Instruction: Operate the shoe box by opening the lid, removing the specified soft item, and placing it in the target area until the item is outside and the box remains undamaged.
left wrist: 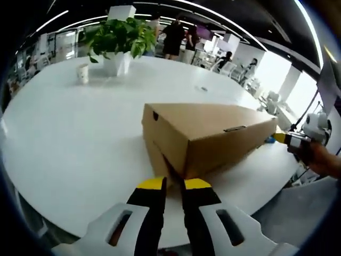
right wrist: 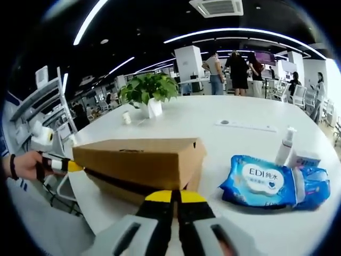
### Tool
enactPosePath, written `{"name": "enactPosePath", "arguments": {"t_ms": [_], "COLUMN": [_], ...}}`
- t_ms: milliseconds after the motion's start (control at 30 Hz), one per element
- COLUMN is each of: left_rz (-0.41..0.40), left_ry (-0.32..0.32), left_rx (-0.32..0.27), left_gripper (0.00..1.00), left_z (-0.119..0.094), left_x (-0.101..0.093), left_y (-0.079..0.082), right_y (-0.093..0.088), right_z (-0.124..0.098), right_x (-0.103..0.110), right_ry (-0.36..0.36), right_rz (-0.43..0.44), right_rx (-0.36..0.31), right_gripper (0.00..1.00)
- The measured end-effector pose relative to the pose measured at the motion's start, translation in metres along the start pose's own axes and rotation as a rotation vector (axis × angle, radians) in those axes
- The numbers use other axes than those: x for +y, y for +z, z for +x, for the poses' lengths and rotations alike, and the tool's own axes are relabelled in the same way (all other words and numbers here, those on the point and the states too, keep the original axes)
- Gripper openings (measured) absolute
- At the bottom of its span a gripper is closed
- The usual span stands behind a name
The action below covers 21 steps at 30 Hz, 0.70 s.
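The closed brown cardboard shoe box point(left wrist: 205, 140) lies on the round white table point(left wrist: 69, 138), flanked by left gripper point(left wrist: 175, 184) and right gripper point(right wrist: 171, 197), jaws nearly clenched on nothing, apparently poised at opposite ends to lift its lid

Brown cardboard shoe box point(left wrist: 205, 136) on the white table point(left wrist: 80, 133), lid slightly raised.

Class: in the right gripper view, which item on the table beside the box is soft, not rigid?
The blue wipes pack: a crinkled flexible pouch, unlike the upright white bottle behind it.
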State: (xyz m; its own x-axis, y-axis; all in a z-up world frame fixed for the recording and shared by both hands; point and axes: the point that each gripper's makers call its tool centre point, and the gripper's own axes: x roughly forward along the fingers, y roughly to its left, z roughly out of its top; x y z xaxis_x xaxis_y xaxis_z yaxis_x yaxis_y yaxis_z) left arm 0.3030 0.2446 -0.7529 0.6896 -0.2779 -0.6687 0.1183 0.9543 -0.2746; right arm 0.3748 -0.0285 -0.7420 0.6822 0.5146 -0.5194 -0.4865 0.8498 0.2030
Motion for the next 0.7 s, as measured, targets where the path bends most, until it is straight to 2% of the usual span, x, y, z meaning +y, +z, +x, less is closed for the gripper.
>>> {"name": "enactPosePath", "arguments": {"t_ms": [300,700], "left_rz": [-0.008,-0.024], "left_ry": [-0.006,-0.014], "left_rx": [0.002,0.005], "left_gripper": [0.09,0.09], "left_z": [-0.001,0.002], "left_x": [0.001,0.000], "left_y": [-0.006,-0.010], "right_y": [-0.012,-0.018], "right_z": [0.001,0.002], "right_x": [0.000,-0.001], "right_ry": [0.004,0.009], "right_rz": [0.018,0.013], "right_rx": [0.019,0.043], "right_gripper": [0.00,0.00]}}
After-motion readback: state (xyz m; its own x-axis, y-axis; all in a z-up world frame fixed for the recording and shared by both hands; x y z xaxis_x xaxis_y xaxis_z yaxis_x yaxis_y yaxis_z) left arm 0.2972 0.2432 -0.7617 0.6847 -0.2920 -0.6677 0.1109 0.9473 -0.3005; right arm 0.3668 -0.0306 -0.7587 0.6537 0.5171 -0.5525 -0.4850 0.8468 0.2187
